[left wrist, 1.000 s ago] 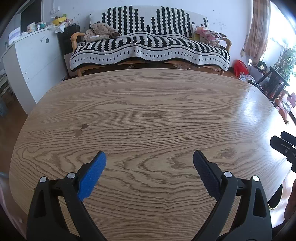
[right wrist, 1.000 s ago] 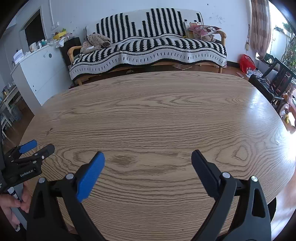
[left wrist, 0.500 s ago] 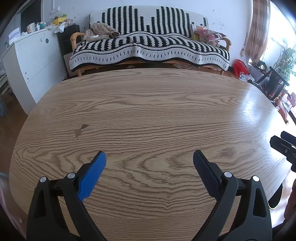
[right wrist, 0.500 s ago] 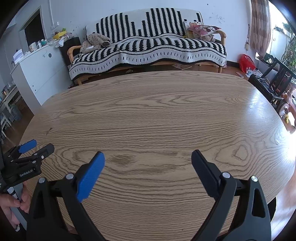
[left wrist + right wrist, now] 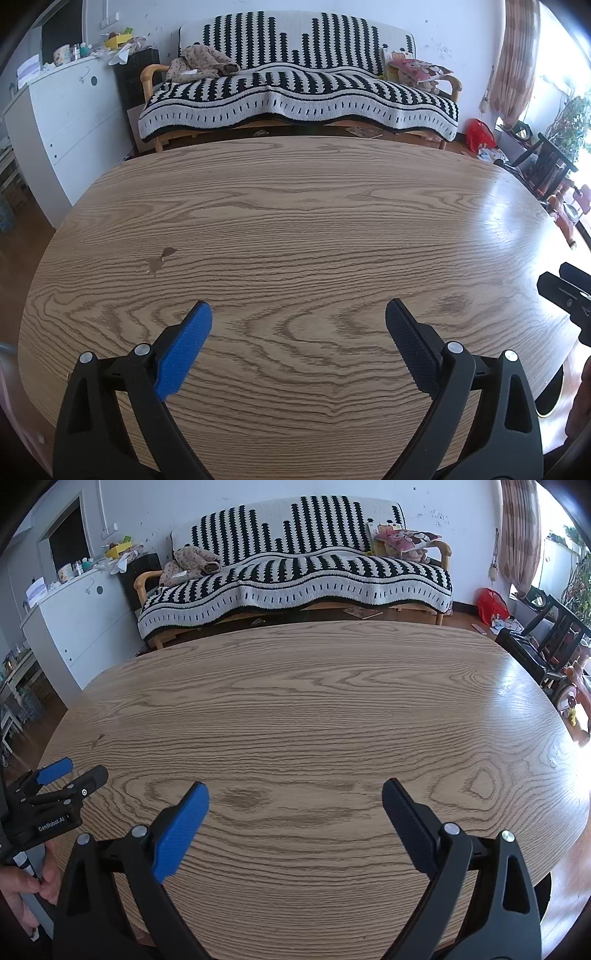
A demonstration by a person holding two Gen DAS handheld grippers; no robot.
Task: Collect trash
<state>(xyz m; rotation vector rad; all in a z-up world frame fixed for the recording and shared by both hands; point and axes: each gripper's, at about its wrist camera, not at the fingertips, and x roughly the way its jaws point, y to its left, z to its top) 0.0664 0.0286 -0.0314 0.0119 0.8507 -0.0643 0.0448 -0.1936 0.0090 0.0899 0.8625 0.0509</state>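
Left wrist view shows nothing has changed since a second ago: we hover over the bare wooden table (image 5: 314, 221), left gripper (image 5: 297, 319) and right gripper (image 5: 295, 799) both spread wide and empty; no trash is visible, so collecting hasn't begun

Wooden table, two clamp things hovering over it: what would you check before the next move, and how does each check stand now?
1. Left hand-held gripper open and holding nothing: ok.
2. Right hand-held gripper open and holding nothing: ok.
3. Grippers apart from each other: ok.
4. Trash within view on the wooden table: not ok; only a small brown scrap or chip shows.
5. Bin or bag for trash: cannot tell.
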